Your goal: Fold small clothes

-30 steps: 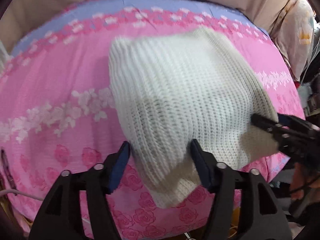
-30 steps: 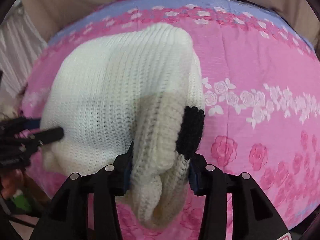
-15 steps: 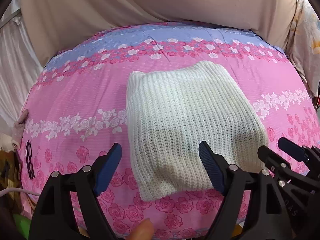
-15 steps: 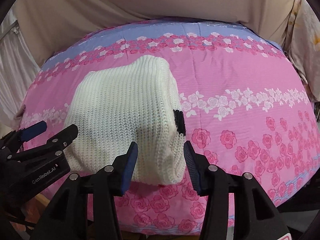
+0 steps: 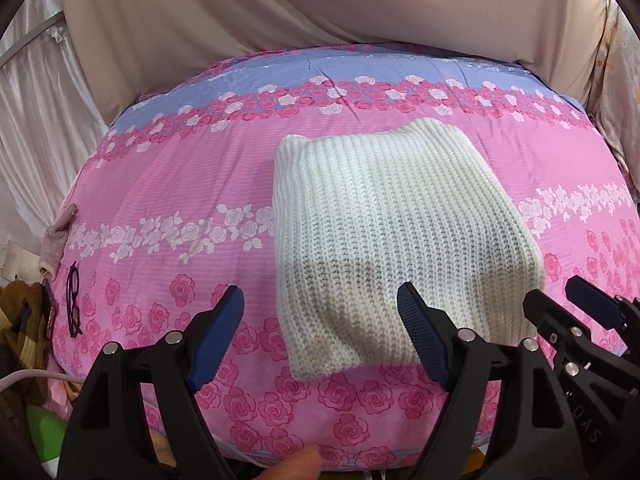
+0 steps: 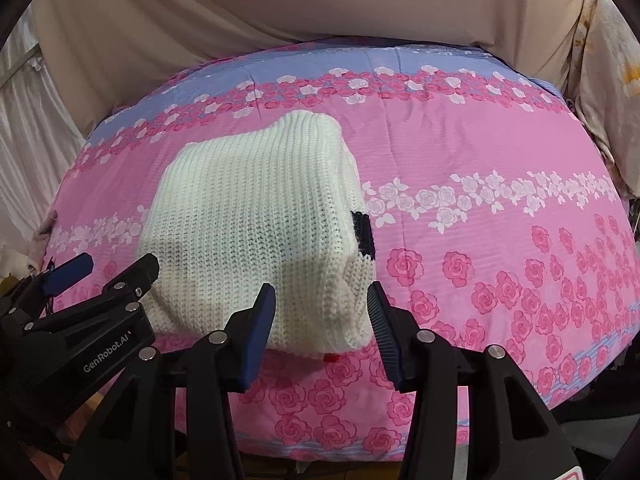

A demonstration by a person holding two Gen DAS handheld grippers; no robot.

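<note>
Here the white knitted sweater (image 5: 396, 248) lies folded into a thick rectangle on the bed (image 5: 180, 184), whose cover is pink with rose bands and a lilac strip along the far edge. In the left wrist view it fills the centre and right of centre of the frame; in the right wrist view it sits left of centre (image 6: 256, 224), with a black patch (image 6: 363, 236) showing at its right-hand edge and a small red bit (image 6: 331, 357) peeking out under its near edge. The left tongs (image 5: 320, 336) are spread wide at the bottom of their frame, empty, their blue pads either side of the sweater's near left corner as seen from the camera. The right tongs (image 6: 322, 328) are also spread and empty, framing the near right corner of the sweater. Each pair appears at the edge of the other's view, low on the side. A pair of glasses (image 5: 73, 304) lies at the left edge of the bed, and beige cloth (image 5: 320, 8) hangs across the top.
</note>
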